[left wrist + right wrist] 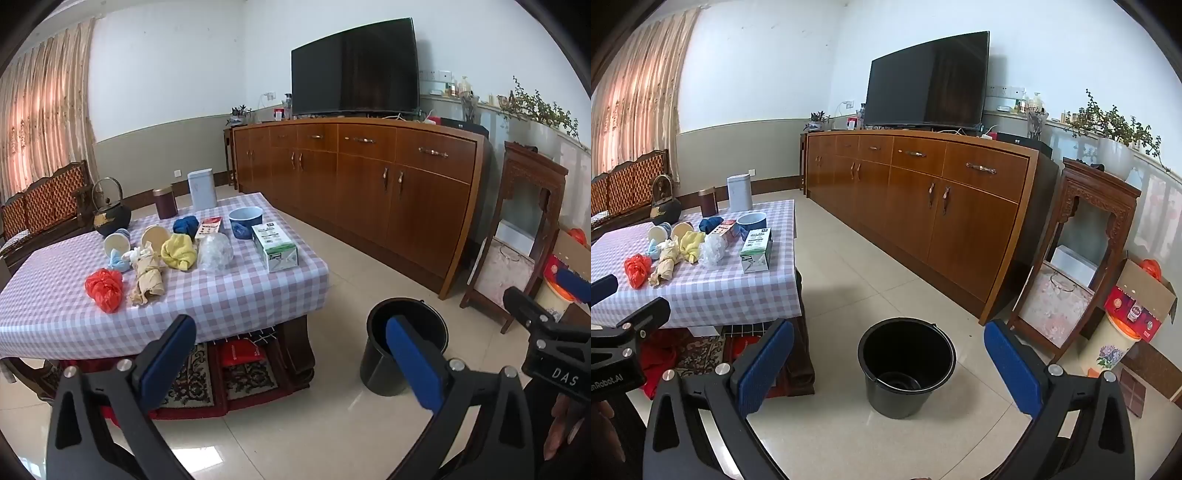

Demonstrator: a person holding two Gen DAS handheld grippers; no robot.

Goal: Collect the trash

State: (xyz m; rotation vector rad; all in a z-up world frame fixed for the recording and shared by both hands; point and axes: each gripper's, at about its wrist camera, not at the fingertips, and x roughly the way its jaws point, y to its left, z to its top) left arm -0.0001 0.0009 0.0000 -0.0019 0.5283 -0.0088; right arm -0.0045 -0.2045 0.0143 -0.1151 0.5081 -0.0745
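A low table with a checked cloth (229,295) (713,291) carries trash: a red plastic bag (104,289) (637,270), a brown paper wad (147,278) (665,267), a yellow cloth (179,252) (691,244), a clear plastic bag (215,252) (713,248), a green-white carton (275,247) (757,249) and paper cups (117,242). An empty black bucket (404,345) (907,365) stands on the floor to the table's right. My left gripper (291,343) is open and empty, in front of the table. My right gripper (888,350) is open and empty, above the bucket's near side.
On the table also stand a blue bowl (245,221), a blue cloth ball (185,226), a white tin (202,188), a brown canister (165,202) and a black kettle (110,214). A long wooden sideboard (923,199) with a TV lines the far wall. A carved stand (1082,258) is at right.
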